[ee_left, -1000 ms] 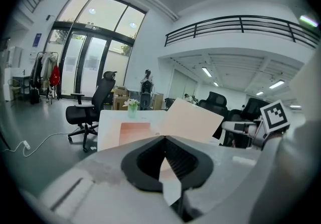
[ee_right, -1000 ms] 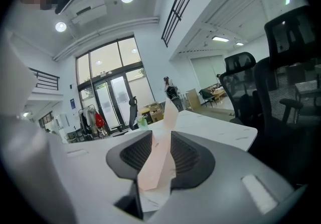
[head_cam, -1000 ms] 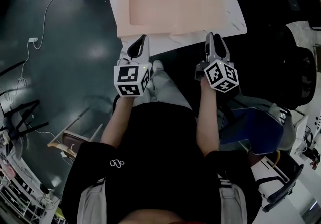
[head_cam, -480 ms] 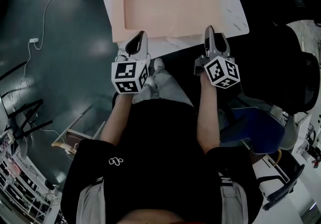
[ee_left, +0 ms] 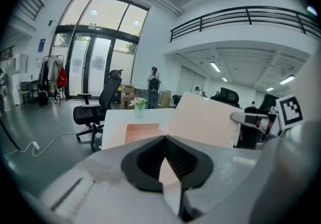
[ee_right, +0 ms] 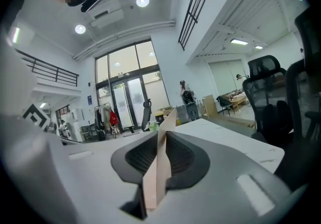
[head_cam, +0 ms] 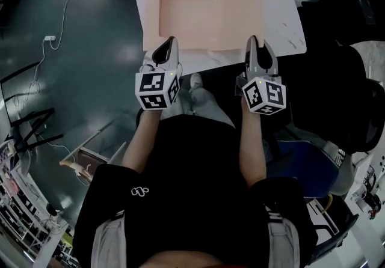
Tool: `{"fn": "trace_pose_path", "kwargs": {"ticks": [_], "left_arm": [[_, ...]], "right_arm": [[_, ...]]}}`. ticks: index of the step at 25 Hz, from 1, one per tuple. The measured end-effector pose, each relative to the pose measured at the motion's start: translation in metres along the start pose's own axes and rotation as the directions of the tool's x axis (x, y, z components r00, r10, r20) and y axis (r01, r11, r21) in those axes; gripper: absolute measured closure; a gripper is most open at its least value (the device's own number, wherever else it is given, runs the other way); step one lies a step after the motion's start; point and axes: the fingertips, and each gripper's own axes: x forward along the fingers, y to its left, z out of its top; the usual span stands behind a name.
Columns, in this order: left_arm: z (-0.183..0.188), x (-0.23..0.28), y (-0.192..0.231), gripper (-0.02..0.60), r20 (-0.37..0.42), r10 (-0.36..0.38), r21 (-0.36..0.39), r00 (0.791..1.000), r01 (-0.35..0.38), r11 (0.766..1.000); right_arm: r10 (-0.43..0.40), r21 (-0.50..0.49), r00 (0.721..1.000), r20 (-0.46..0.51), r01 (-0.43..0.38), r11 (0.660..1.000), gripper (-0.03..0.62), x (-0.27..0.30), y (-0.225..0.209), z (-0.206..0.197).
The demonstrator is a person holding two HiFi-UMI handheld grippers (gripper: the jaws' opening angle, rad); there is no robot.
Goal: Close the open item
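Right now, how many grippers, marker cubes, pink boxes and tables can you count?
Grippers: 2, left gripper and right gripper, whose jaws have just been closing on the pink box
Marker cubes: 2
Pink box: 1
Table: 1
Total: 6

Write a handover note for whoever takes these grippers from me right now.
Left claw: shut on the near edge of the peach box.
Right claw: jaws have just been closing, with the lid edge pinched between them.
The box lies open on the white table, and its lid looks tilted up.
Done: both grips.
Left: fold the lid over, then release.
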Motion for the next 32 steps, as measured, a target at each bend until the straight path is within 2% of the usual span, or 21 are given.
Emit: {"fn": "trace_pose_path", "kwargs": {"ticks": [6, 13, 16, 21, 32], "left_arm": [[-0.006, -0.005, 0.028, 0.581, -0.005, 0.059, -0.041, 0.998, -0.059, 0.997], [-0.020, -0.014, 0.072, 0.581, -0.033, 0.114, -0.089, 0.993, -0.117, 0.989], [-0.026, -0.016, 0.089, 0.581, -0.043, 0.123, -0.104, 0.992, -0.126, 0.987], [-0.033, -0.017, 0.108, 0.581, -0.059, 0.117, -0.119, 0.991, -0.123, 0.985], [-0.041, -0.016, 0.141, 0.580, -0.083, 0.090, -0.134, 0.992, -0.100, 0.986]], "right_arm": [[0.062, -0.142, 0.997, -0.035, -0.067, 0.988, 0.558, 0.009, 0.038, 0.004], [0.088, -0.314, 0.992, -0.087, -0.111, 0.943, 0.551, 0.025, 0.088, 0.001], [0.101, -0.395, 0.987, -0.122, -0.142, 0.908, 0.544, 0.033, 0.114, -0.008], [0.136, -0.529, 0.967, -0.215, -0.233, 0.816, 0.534, 0.049, 0.163, -0.027], [0.161, -0.591, 0.921, -0.355, -0.354, 0.725, 0.534, 0.078, 0.218, -0.079]]}}
